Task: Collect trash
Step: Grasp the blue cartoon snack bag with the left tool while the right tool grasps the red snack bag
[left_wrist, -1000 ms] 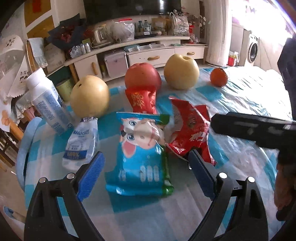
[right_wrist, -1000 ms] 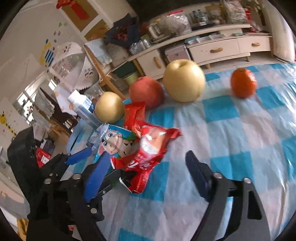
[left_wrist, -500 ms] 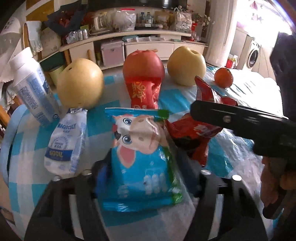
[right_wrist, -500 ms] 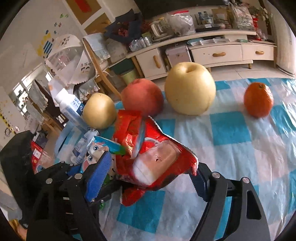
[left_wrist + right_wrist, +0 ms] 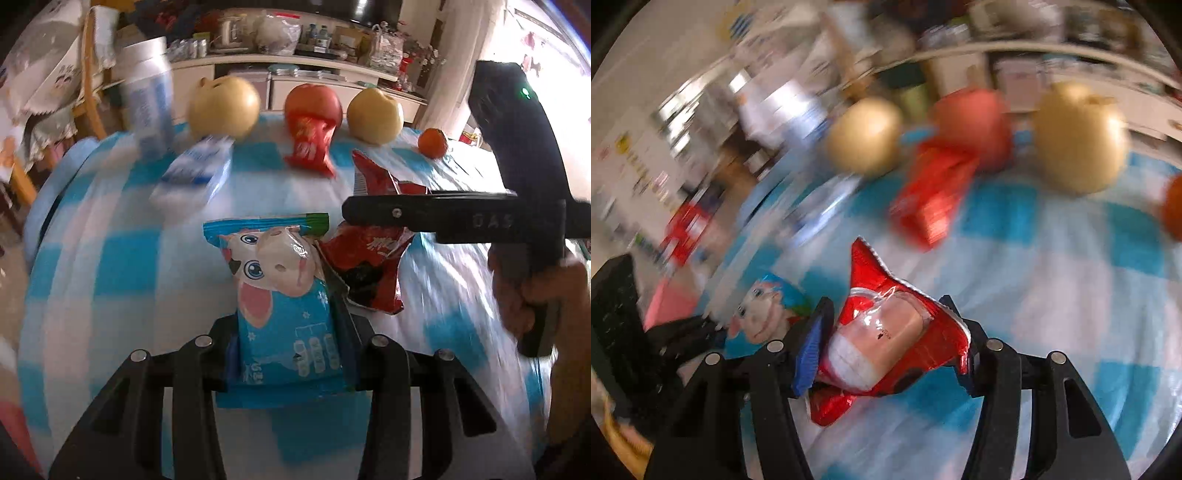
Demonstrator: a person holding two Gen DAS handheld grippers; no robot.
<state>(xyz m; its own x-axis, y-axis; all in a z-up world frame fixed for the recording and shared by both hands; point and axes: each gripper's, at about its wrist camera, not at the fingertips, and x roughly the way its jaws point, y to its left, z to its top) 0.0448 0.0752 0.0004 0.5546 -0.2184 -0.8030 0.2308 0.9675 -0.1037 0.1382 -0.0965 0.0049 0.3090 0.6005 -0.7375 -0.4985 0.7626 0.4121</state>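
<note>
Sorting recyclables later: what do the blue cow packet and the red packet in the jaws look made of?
Blue cow packet: likely glossy printed plastic film, shown by its sheen and crimped end seal. Red packet: probably foil-lined plastic, shiny and sharply creased, with a silvery edge and a clear window.

Left claw (image 5: 288,343): black plastic linkage arms, round silver screws at the joints, blue pads on the fingers. Right claw (image 5: 886,347): same black build, silver screws, ribbed blue pads (image 5: 809,350). From the left view its black handle shows a lit green dot and embossed lettering.
</note>
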